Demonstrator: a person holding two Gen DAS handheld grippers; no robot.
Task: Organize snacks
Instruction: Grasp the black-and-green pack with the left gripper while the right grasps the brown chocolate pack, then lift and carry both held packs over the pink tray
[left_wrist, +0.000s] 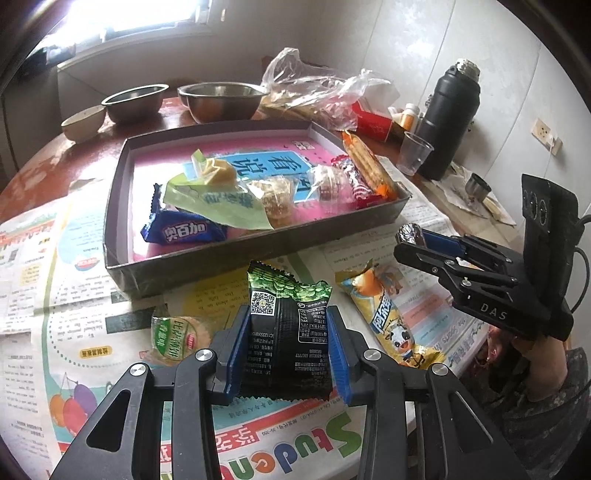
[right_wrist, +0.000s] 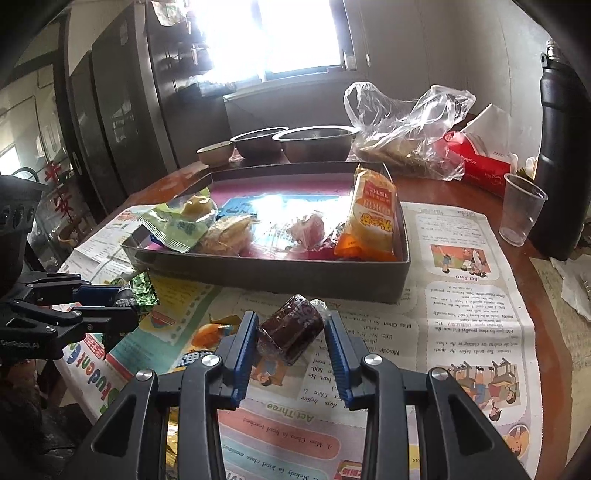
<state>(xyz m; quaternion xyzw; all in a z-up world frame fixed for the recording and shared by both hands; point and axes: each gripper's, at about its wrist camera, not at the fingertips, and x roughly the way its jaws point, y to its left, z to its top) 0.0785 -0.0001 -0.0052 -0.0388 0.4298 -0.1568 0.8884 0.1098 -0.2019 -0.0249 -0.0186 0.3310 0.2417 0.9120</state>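
- Newspaper (left_wrist: 55, 258) covers our round table; the box (left_wrist: 258, 254), frame centre, already holds several snacks.
- Our left gripper (left_wrist: 290, 347) clamps a green-black packet (left_wrist: 288, 325); our right gripper (right_wrist: 291, 332) grips a dark roll (right_wrist: 291, 328).
- We still see a yellow packet (left_wrist: 388, 317) and a green cracker pack (left_wrist: 177, 332) outside, lower centre.

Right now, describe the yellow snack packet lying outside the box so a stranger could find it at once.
Start at the shallow dark box of snacks on the newspaper-covered table. Just in front of its near right corner lies a long yellow packet, right of the black-and-green packet held in the left gripper. Only this one shows a cartoon cow.
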